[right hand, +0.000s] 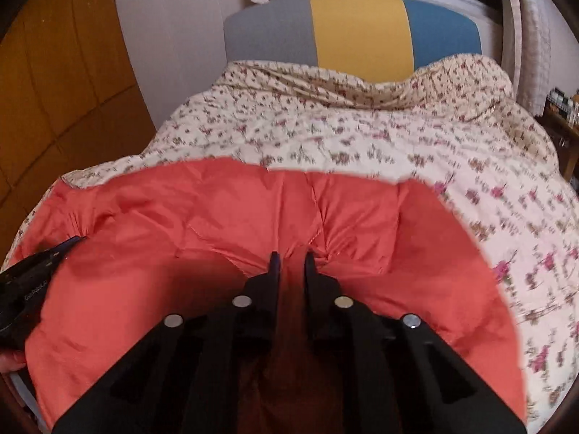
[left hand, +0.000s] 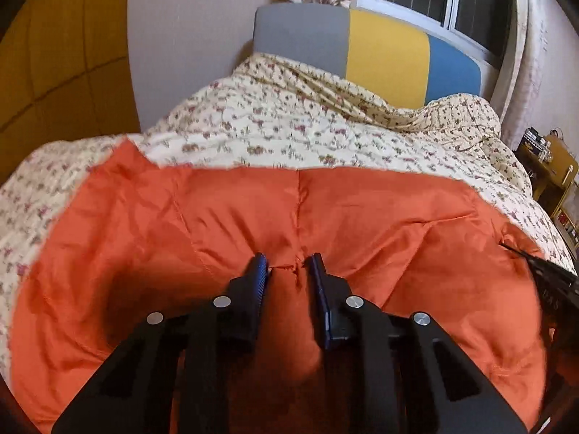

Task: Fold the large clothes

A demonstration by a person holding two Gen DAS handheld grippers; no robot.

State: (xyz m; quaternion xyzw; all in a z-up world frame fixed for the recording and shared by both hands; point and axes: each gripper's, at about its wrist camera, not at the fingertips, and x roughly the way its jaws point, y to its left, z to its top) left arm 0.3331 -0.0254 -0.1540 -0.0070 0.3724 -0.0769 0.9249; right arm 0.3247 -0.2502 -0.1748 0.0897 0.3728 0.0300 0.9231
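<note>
Floral-quilted bed (left hand: 289, 123) is covered by a puffy orange padded garment (left hand: 362, 217), spread out. Fabric is pinched in both narrowly parted jaws, left gripper (left hand: 287, 264) and right gripper (right hand: 291, 262). No finished fold is seen; most folding is judged left.

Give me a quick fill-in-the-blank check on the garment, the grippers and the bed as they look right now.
1. The garment is ____ in colour.
2. It lies on a ____-patterned quilt.
3. The left gripper and right gripper both pinch the ____.
4. The headboard is grey, ____ and blue.

Missing: orange; floral; garment; yellow
</note>
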